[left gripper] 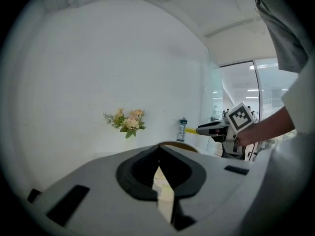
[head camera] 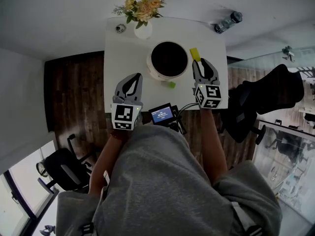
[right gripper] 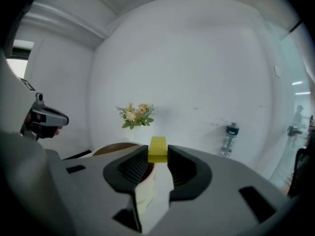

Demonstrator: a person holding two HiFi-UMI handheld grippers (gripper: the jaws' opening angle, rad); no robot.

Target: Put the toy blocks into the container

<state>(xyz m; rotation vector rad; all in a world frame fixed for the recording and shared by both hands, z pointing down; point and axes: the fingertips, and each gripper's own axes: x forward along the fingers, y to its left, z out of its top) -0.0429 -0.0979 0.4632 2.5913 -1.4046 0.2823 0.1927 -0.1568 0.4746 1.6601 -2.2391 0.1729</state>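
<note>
Yellow block (right gripper: 157, 149): small, hard-edged toy piece, most likely light and stiff. Smooth faces, so probably a little slippery, but no sign of being fragile.
Where to hold: across two flat opposite sides, well in from the corners. Already taken that way, near the end that faces the jaws.
Block's place: off the table, pinched at the jaw tips just right of the container (head camera: 156, 75) and close to its rim in the head view. Not yet over the dark opening.
Right gripper (right gripper: 157, 154): closed partway on the yellow block, a ribbed pad pressed against each side. The far end of the block sticks out past the tips.
Judged step: carry toward the container, then release over the opening. The grip looks square, so little risk of the block twisting out.
Green block (head camera: 171, 85): on the table just beside the container's near side, between the two grippers — untouched, and likely as light and stiff as the yellow one.
Left gripper (left gripper: 158, 149): tips brought together with nothing between them, held left of the container and nearer the person.
Table (head camera: 123, 48): white top bearing the container near its middle.
Flowers (head camera: 142, 8): in a white vase beyond the container, toward the far left.
Bottle (head camera: 227, 22): beyond the container on the far right — well apart from the work.
</note>
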